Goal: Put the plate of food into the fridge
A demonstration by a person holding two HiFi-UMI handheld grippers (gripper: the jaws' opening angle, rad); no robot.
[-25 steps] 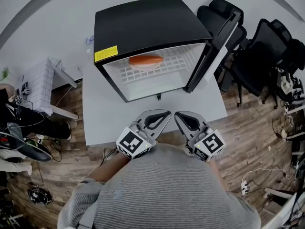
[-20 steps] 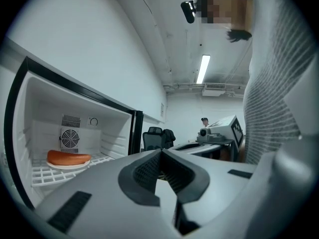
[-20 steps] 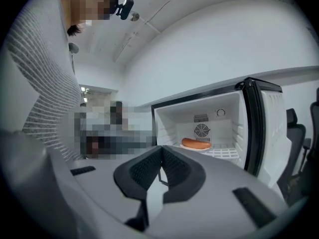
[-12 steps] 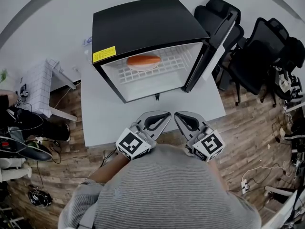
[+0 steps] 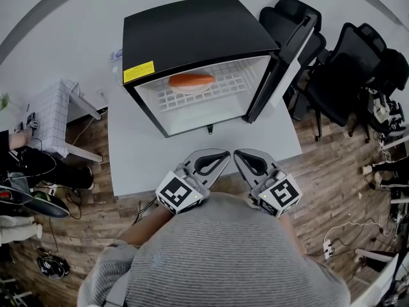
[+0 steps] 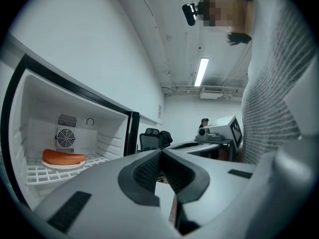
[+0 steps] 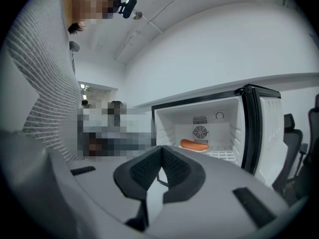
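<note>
**Plate placed, tools at rest.** My left tool point(image 5: 222, 153) and my right tool point(image 5: 239, 155) are held side by side over the near edge of the worktop point(image 5: 147, 152), close to my body. Each has its jaws pressed together on nothing. The plate point(image 6: 52, 165) rests inside the open fridge point(image 5: 192, 34), on the white wire shelf point(image 5: 227, 85), toward the back and well apart from both tools. A single sausage point(image 5: 192, 80) lies lengthwise on it. The door point(image 5: 289, 56) stands open at the right. I judge the plate to be small, stiff and light, with a smooth rim that could slip between my pads. The sausage looks round and loose enough to roll off if the plate tilts. Should I need to shift it, I would take the near rim edge-on, clear of the food, and keep it level.
</note>
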